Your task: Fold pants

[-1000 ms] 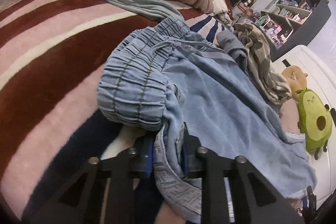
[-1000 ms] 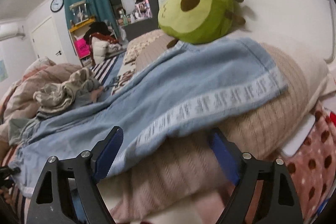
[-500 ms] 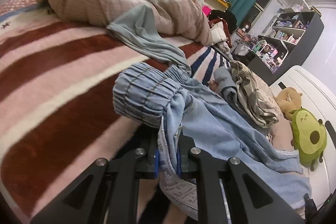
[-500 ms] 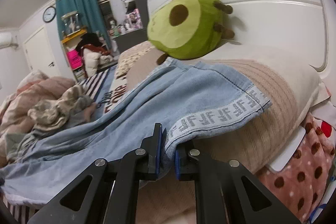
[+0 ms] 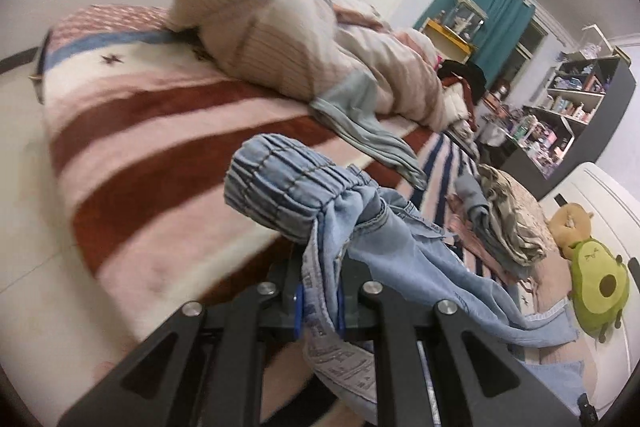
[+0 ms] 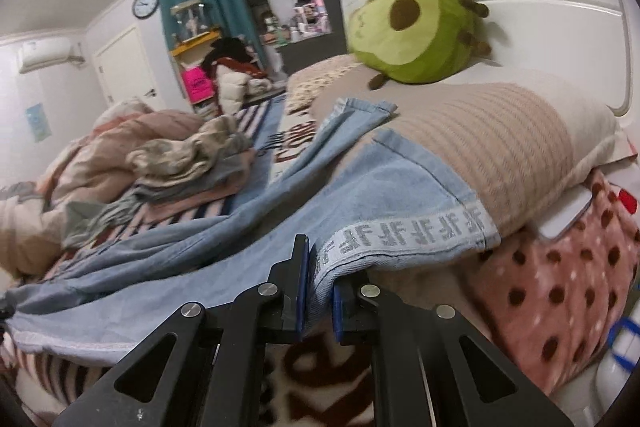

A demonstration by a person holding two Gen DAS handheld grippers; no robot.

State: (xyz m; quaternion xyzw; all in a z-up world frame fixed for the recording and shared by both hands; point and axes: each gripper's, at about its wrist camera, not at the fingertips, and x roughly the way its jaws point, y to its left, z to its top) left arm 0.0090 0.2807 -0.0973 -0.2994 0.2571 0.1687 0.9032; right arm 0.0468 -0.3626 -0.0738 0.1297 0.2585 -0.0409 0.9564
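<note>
pants [image 5: 404,259], pale blue denim, stretch across the bed [image 5: 168,147], lifted at both ends. left hand-held gripper [image 5: 319,301] is clenched on the side seam just below the gathered waistband [image 5: 280,187]; right hand-held gripper [image 6: 319,291] pinches the printed leg-side stripe near the hem, which lies on a ribbed pillow [image 6: 492,143]. bare striped blanket lies open left of the waistband; a clothes heap [image 6: 188,155] crowds the far side.

Lying on the bed [image 5: 132,131]: 1 pair of pants [image 6: 248,239], 1 avocado plush [image 6: 416,31], 1 clothes pile [image 6: 188,155]; 2 grippers, left gripper [image 5: 319,303] and right gripper [image 6: 320,291], are showing.
</note>
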